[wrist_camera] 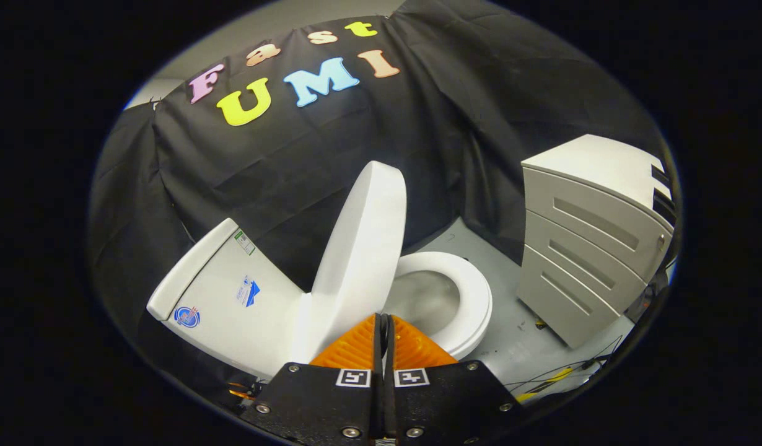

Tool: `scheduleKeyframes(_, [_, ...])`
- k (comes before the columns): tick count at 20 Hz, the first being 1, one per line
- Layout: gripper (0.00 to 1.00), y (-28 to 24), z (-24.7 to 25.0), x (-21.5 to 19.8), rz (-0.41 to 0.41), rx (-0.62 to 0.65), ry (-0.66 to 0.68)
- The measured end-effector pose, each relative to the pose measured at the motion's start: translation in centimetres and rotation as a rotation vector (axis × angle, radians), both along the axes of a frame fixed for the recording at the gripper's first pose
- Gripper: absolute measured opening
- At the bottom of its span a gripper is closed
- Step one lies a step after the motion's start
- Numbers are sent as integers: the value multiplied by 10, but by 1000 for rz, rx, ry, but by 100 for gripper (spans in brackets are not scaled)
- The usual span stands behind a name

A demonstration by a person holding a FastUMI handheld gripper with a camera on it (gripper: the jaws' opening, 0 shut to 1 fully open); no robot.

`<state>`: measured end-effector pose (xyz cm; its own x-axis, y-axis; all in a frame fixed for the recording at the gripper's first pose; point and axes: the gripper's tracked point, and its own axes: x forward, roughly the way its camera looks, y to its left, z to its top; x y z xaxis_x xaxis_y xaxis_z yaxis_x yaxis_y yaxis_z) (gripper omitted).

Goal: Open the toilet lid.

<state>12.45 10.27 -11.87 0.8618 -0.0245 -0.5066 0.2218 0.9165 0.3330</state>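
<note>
**Toilet lid raised, jaws closed just in front of it**

The toilet lid [362, 248] is white and stands lifted well off the seat, tilted on its hinge, its top edge leaning toward 1 o'clock from the hinge. Its lower end sits just beyond the tips of the jaws, at about 12 o'clock from them. Whether the tips touch the lid cannot be told.

The gripper [381, 322] has its jaws pressed together with only a thin seam between them and nothing held. Each carries a ribbed pad, and a small square marker sits on each black mount behind the pads.

At 1 o'clock from the jaws lies the seat ring [474, 297], white and oval, down on the bowl [421, 300], whose grey inside shows through the opening. At 10 o'clock from the jaws is the toilet tank [226, 291], white, with a few stickers on its face, touching the lid's hinge end.

Farther out, at 2 o'clock, a pale grey drawer cabinet [588, 241] with three drawer fronts stands on the grey floor [511, 334], apart from the toilet. Thin cables [567, 371], some yellow, lie on the floor near the cabinet's foot. A black cloth wall [263, 161] hangs behind everything.
</note>
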Motion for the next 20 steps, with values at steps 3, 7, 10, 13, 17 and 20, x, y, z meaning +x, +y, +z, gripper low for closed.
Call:
scheduleKeyframes(3, [0,7,8,0,11,-25,-4])
scheduleKeyframes(7, [0,19,19,2,19,-42,-16])
scheduleKeyframes(10, [0,26,26,3,32,-83,-13])
scheduleKeyframes(13, [0,36,35,6,50,-114,-26])
scheduleKeyframes(17, [0,49,44,9,75,-158,-37])
scheduleKeyframes(20, [0,58,52,8,88,-177,-50])
